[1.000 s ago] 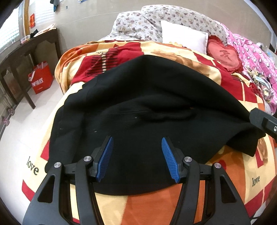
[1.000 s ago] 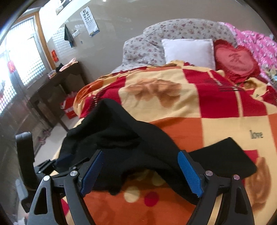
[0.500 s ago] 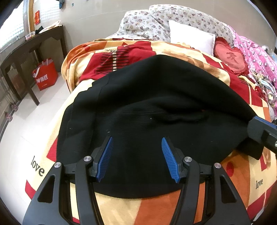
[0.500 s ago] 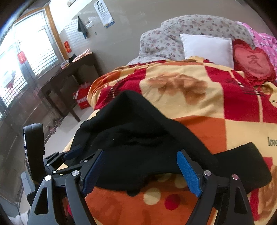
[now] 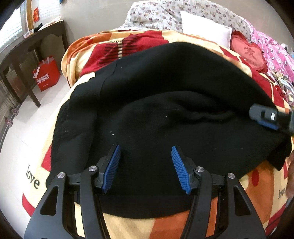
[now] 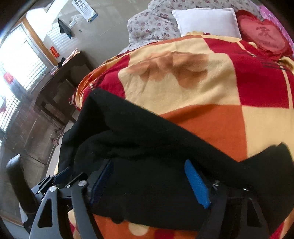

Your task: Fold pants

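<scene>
Black knit pants (image 5: 165, 110) lie spread across a red, orange and cream blanket (image 5: 128, 226) on a bed. My left gripper (image 5: 146, 166) is open, its blue pads just above the near hem of the pants, holding nothing. My right gripper (image 6: 149, 183) is open low over the right end of the pants (image 6: 147, 147), the cloth bunched between and over its fingers. The right gripper also shows in the left wrist view (image 5: 266, 117) at the pants' right edge. The left gripper's body shows in the right wrist view (image 6: 60, 178).
Floral pillows (image 5: 156, 16), a white pillow (image 5: 204, 35) and a red heart cushion (image 5: 246, 53) lie at the bed's head. A pink quilt (image 5: 272, 49) lies at the right. A dark wooden table (image 5: 27, 47) and a red bag (image 5: 46, 75) stand on the floor at the left.
Both grippers have moved closer and lower onto the pants. The right gripper has come down onto the right end of the cloth, which now covers part of its fingers.
</scene>
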`<state>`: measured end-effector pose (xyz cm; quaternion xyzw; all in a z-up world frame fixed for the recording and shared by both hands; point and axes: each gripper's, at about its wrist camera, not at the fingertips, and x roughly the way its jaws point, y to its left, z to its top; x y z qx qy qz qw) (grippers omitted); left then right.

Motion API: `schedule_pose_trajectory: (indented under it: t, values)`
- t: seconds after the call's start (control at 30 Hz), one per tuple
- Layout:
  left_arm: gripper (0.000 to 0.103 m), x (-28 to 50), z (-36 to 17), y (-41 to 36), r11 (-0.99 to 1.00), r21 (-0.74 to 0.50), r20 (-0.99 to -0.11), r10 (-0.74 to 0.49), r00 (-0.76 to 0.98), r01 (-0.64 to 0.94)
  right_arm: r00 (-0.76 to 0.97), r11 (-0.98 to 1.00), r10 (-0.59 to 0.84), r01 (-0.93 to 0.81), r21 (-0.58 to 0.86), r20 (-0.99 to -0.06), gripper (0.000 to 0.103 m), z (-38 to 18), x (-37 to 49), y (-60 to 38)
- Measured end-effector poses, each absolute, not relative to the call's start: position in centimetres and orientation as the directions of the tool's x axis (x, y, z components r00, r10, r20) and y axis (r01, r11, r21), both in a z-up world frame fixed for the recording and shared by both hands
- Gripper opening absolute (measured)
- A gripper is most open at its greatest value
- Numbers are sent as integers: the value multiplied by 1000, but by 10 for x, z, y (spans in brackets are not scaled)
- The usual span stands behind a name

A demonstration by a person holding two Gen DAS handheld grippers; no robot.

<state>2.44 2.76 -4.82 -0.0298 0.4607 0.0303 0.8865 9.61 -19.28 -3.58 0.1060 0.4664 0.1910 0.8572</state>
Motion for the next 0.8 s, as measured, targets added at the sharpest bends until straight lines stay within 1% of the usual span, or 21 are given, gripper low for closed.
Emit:
schedule_pose_trajectory:
  t: [0.07, 0.13, 0.27, 0.33, 0.37, 0.47, 0.6, 0.7, 0.8]
  values:
    - [58, 26, -51, 29, 996, -18, -822, 34, 568, -86, 503, 910, 415, -209, 359, -758, 69, -32, 110, -199]
    - [58, 27, -53, 31, 996, -18, -825, 35, 564, -89, 506, 926, 376, -188, 326, -777, 69, -33, 130, -203]
    - [58, 28, -54, 35, 996, -15, -828, 38, 559, -91, 553, 969, 249, -139, 206, -795, 70, -34, 164, -210]
    - [58, 26, -50, 40, 995, -29, -826, 29, 562, -94, 576, 989, 151, -86, 124, -804, 70, -32, 177, -213]
    - [58, 25, -47, 44, 995, -39, -822, 23, 568, -96, 583, 990, 140, -85, 110, -800, 70, -29, 178, -216]
    - [58, 21, -40, 57, 993, -64, -821, 5, 571, -99, 588, 988, 155, -95, 123, -794, 70, -23, 175, -229]
    - [58, 9, -33, 91, 978, -162, -823, -59, 565, -134, 599, 975, 223, -129, 182, -769, 70, -11, 132, -252]
    - [58, -4, -28, 112, 965, -172, -826, -32, 563, -197, 600, 969, 247, -131, 211, -761, 70, -8, 86, -274]
    - [58, -19, -27, 124, 959, -174, -830, -21, 558, -222, 612, 964, 260, -112, 243, -747, 70, -10, 52, -295]
